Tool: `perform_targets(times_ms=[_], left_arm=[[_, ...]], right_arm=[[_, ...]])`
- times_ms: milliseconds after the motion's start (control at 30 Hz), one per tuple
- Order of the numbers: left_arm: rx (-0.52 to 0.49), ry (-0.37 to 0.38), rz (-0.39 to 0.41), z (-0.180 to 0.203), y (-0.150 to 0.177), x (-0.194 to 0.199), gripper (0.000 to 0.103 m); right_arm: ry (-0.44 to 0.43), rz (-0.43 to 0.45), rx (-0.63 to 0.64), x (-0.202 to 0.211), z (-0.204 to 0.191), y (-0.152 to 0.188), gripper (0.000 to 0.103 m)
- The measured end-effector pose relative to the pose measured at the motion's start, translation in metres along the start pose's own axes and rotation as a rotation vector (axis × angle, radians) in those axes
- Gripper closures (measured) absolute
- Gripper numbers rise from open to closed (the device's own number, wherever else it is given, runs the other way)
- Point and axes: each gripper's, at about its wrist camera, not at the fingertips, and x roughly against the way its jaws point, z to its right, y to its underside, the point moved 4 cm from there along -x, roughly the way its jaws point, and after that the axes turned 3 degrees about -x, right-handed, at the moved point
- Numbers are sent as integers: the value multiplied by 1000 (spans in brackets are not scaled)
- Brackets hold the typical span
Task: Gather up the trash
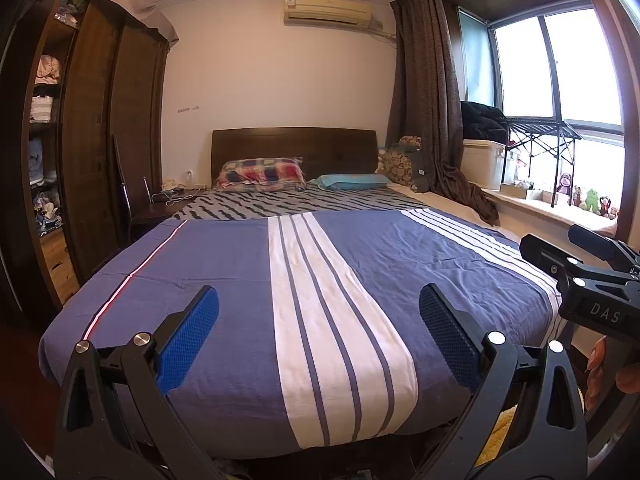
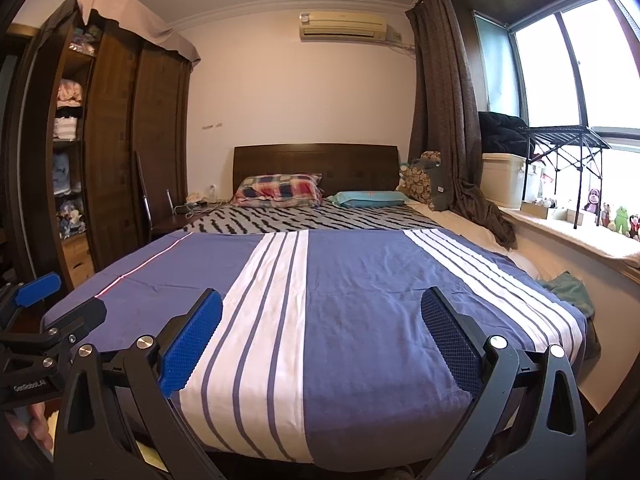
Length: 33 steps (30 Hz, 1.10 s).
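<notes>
Bedspread (image 1: 224, 272), blue with white stripes, flat to the foot edge. Left gripper (image 1: 318, 334) and right gripper (image 2: 322, 338) held side by side there, jaws spread, empty. Trash: cannot tell where.

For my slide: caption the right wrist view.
Open right gripper held above the foot of a blue striped bed, no trash visible.

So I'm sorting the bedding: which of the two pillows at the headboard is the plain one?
The teal pillow, lying flat on the right; the plaid pillow beside it is checked red and blue.
</notes>
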Motion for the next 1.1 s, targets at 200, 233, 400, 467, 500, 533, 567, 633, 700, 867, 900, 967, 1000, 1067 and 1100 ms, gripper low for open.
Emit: perform_targets(times_ms=[200,233,400,467,500,533,567,633,700,867,900,967,1000,1067,1100], left_arm=[[0,-1,1,0,0,1,8],[1,-1,1,0,0,1,8],[2,0,1,0,-2,0,8],[1,1,2,0,-2,0,8],[0,1,1,1,-2,0,8],[0,2,1,1,-2,0,8],[-1,2,1,2,-2,0,8],[-3,3,-1,2,-1,-1,8],[-2,3,-1,2,-1,0,8],[-2,2,-1,2,-1,-1,8],[-2,2,0,2,-1,0,8],[-3,3,0,2,-1,0,8],[-2,3,-1,2,-1,-1,8],[-3,3,-1,2,-1,0,8],[-3,4,0,2,-1,0,8]], right_arm=[[-2,1,2,-1,-1,-2,3],[-2,2,2,-1,-1,-2,3],[-2,1,2,-1,-2,-2,3],[-2,-1,3,-2,-1,-2,3],[-3,-3,6,-2,-1,-2,3],[-3,-3,6,-2,-1,-2,3],[-3,-3,6,-2,-1,-2,3],[-3,-3,6,-2,-1,-2,3],[-4,-4,7,-2,-1,-2,3],[-3,-4,6,-2,-2,-2,3],[-3,-4,6,-2,-2,-2,3],[-3,-4,6,-2,-2,-2,3],[-4,-5,6,-2,-3,-2,3],[-7,-6,7,-3,-3,-2,3],[-7,-6,7,-3,-3,-2,3]])
